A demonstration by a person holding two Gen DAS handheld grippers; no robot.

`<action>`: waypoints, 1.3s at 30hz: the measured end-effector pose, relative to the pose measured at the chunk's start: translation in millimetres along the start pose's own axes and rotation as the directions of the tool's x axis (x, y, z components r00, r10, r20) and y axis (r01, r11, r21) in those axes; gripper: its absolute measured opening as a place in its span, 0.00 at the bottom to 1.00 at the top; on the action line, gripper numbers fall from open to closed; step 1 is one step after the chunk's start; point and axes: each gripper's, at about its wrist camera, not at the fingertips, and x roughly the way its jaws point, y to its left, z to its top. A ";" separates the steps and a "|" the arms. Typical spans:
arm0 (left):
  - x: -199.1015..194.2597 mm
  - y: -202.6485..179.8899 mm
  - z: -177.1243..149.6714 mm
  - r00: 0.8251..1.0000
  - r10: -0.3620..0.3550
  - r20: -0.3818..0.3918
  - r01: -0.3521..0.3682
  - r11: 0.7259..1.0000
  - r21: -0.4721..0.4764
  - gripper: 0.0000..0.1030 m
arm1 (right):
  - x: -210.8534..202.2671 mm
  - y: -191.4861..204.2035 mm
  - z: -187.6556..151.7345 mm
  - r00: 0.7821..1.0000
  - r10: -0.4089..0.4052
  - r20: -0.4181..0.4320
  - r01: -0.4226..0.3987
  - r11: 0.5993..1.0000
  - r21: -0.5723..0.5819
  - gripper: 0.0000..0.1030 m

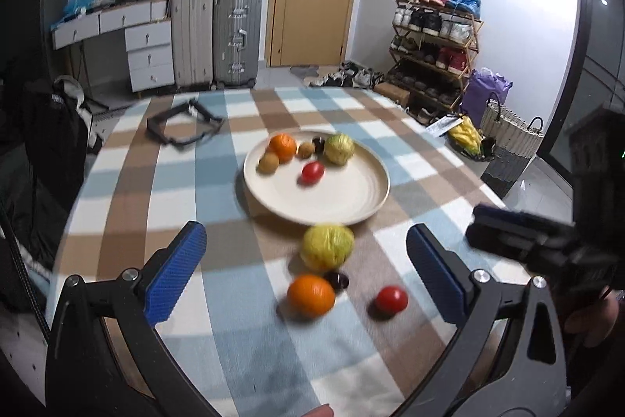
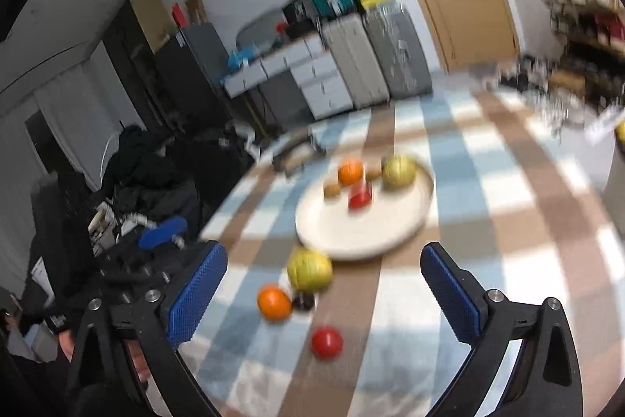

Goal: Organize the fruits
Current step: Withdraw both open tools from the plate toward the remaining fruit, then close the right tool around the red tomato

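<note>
A cream plate (image 1: 343, 198) on the checked tablecloth holds an orange (image 1: 282, 146), a red tomato (image 1: 312, 171), a yellow-green fruit (image 1: 339, 148), two brown kiwis (image 1: 268, 163) and a dark fruit. In front of the plate lie a second yellow-green fruit (image 1: 326, 247), an orange (image 1: 311, 295), a dark fruit (image 1: 336, 280) and a red tomato (image 1: 391, 299). My left gripper (image 1: 306, 272) is open and empty above these loose fruits. My right gripper (image 2: 324, 299) is open and empty, also over them: yellow-green fruit (image 2: 309, 269), orange (image 2: 274, 302), tomato (image 2: 327, 342), plate (image 2: 390, 233).
A black folded frame (image 1: 183, 124) lies at the table's far left. The right gripper's body (image 1: 547, 245) shows at the right of the left wrist view. Suitcases, drawers, a door, a shoe rack and a basket stand beyond the table. The right wrist view is motion-blurred.
</note>
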 end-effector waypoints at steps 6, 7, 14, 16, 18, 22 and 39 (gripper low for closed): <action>11.7 10.4 -32.3 0.998 0.006 -0.059 -0.008 0.999 -0.036 0.99 | 20.3 -5.9 -38.7 0.996 -0.021 -0.092 0.020 1.000 -0.008 0.98; 13.8 12.8 -37.4 0.997 0.007 -0.070 -0.010 0.999 -0.044 0.99 | 23.0 -4.4 -44.3 0.995 -0.021 -0.103 0.019 1.000 -0.018 0.98; 23.4 29.7 -52.7 0.994 0.009 -0.113 -0.018 0.997 -0.078 0.99 | 41.8 3.4 -60.5 0.987 -0.045 -0.156 0.034 0.997 -0.073 0.94; 25.4 33.6 -54.2 0.993 0.004 -0.120 -0.015 0.996 -0.089 0.99 | 46.0 5.6 -61.3 0.985 -0.048 -0.166 0.034 0.996 -0.085 0.87; 26.4 35.6 -53.3 0.992 0.001 -0.123 -0.013 0.995 -0.095 0.99 | 51.6 7.9 -62.9 0.981 -0.038 -0.188 0.021 0.996 -0.092 0.77; 31.5 35.9 -49.9 0.992 -0.007 -0.129 -0.005 0.996 -0.090 0.99 | 58.1 12.0 -63.2 0.978 -0.042 -0.206 0.020 0.994 -0.111 0.67; 94.2 1.0 -3.7 0.952 -0.107 -0.285 0.119 0.993 0.026 0.99 | 62.0 5.9 -67.2 0.973 -0.090 -0.213 0.057 0.986 -0.157 0.29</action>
